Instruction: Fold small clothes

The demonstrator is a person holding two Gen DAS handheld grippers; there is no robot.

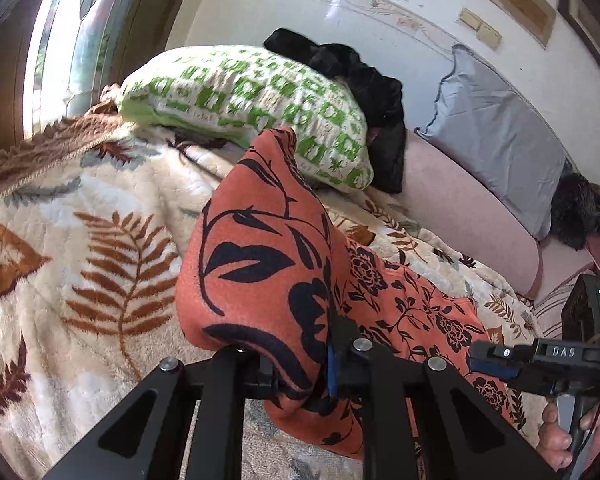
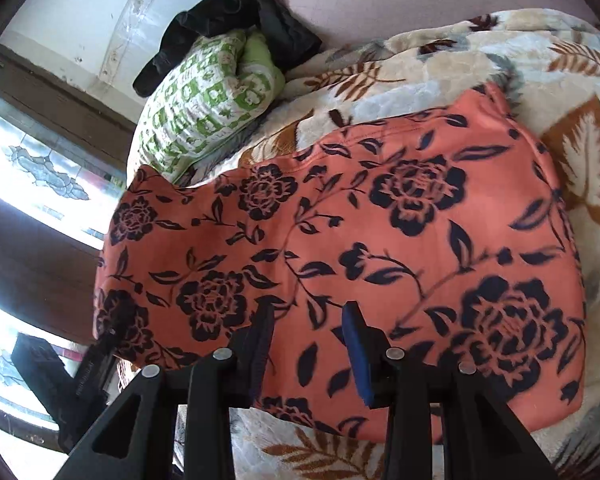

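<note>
From the left wrist I see my left gripper (image 1: 300,364) pinching a raised fold of the orange floral garment (image 1: 260,264) above the leaf-print blanket (image 1: 80,240). From the right wrist, my right gripper (image 2: 310,344) stands spread over the garment lying flat on the blanket, near the green pillow (image 2: 204,108).

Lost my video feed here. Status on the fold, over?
Left gripper shut on orange floral garment, edge lifted. Right gripper open above it. Green pillow and black clothes beyond, not in the way.
</note>
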